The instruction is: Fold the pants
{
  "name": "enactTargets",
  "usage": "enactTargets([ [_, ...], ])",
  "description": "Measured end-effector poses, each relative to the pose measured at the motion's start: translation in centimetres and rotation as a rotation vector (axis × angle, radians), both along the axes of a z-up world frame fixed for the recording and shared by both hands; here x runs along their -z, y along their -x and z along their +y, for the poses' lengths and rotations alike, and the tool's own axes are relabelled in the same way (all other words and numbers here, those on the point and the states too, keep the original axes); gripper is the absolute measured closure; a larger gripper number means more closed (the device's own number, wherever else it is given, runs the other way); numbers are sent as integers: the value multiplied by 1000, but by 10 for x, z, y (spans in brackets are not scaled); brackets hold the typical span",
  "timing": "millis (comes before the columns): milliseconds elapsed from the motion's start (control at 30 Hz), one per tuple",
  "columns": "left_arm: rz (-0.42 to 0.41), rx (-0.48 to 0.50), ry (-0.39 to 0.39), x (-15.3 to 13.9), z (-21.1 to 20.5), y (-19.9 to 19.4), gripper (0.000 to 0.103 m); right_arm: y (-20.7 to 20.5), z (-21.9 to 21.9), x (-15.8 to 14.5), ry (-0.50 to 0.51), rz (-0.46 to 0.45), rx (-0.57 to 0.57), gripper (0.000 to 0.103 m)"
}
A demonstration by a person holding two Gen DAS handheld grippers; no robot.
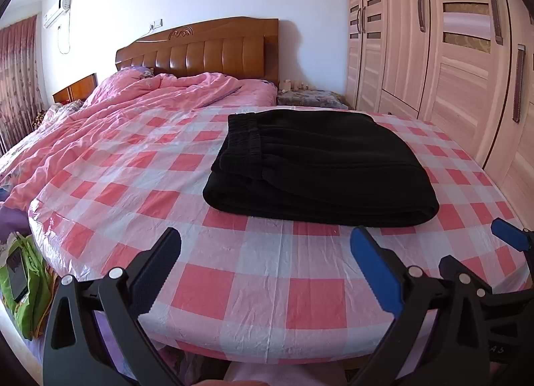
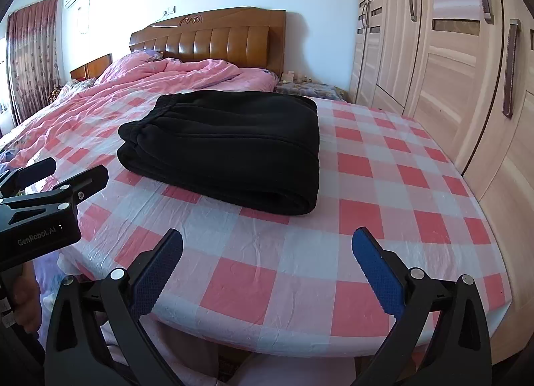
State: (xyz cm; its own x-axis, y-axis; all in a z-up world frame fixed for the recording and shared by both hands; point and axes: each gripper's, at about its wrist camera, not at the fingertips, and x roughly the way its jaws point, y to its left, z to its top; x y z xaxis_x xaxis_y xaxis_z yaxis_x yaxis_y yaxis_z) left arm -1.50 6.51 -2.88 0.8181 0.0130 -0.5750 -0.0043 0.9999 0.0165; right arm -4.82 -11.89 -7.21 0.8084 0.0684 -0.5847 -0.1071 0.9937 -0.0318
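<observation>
Black pants [image 1: 317, 165] lie folded in a thick rectangle on the pink checked sheet [image 1: 253, 289], waistband up and to the left. They also show in the right wrist view [image 2: 230, 149]. My left gripper [image 1: 267, 269] is open and empty, held back near the bed's front edge, short of the pants. My right gripper [image 2: 267, 269] is open and empty too, near the same edge. The right gripper [image 1: 510, 235] shows at the right of the left wrist view. The left gripper [image 2: 66, 169] shows at the left of the right wrist view.
A crumpled pink quilt [image 1: 116, 112] covers the far left of the bed, before a wooden headboard [image 1: 207, 52]. A tall wardrobe [image 1: 450, 45] stands close on the right. A green bag [image 1: 23, 279] sits on the floor at the left. A nightstand [image 1: 310, 99] is beside the headboard.
</observation>
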Motion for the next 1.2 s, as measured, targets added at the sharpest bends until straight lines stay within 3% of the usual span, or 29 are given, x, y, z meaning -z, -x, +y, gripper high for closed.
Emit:
enactTargets([
  [1200,7,2,5,2,-1,0,2,-1,-1,1,-10,0,0,5],
])
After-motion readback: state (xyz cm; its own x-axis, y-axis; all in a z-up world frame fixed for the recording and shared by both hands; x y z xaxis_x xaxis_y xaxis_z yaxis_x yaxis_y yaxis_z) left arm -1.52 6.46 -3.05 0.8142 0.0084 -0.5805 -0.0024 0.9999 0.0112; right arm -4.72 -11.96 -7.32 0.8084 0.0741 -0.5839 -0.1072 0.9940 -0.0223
